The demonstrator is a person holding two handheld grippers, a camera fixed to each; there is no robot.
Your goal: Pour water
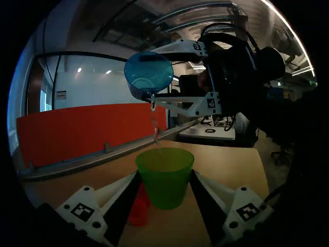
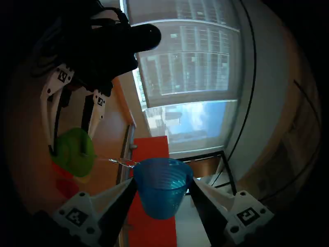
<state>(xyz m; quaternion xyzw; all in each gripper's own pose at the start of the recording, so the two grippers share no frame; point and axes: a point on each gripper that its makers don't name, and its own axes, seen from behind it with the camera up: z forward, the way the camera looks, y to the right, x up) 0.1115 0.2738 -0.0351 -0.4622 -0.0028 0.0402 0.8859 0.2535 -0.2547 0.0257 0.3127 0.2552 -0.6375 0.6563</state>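
I see a pale wooden tabletop [image 1: 230, 164] backed by an orange partition panel [image 1: 82, 127], with office ceiling above. My left gripper [image 1: 165, 181] is clamped on the translucent green plastic cup [image 1: 165, 191], which stands upright, mouth up. Above it, my right gripper [image 2: 162, 183] clamps the translucent blue plastic cup [image 2: 160, 199], tipped almost horizontal. A thin water stream [image 1: 155, 123] falls from its rim into the green one.

Pale wooden worktop [image 1: 230, 164] backed by a long orange divider panel [image 1: 82, 127]. Behind it stands a glass wall [image 1: 90, 86]. Exposed ceiling pipes [image 1: 185, 18] and a strip light [image 1: 294, 37] run overhead. A large window [image 2: 189, 82] shows buildings and blue sky.
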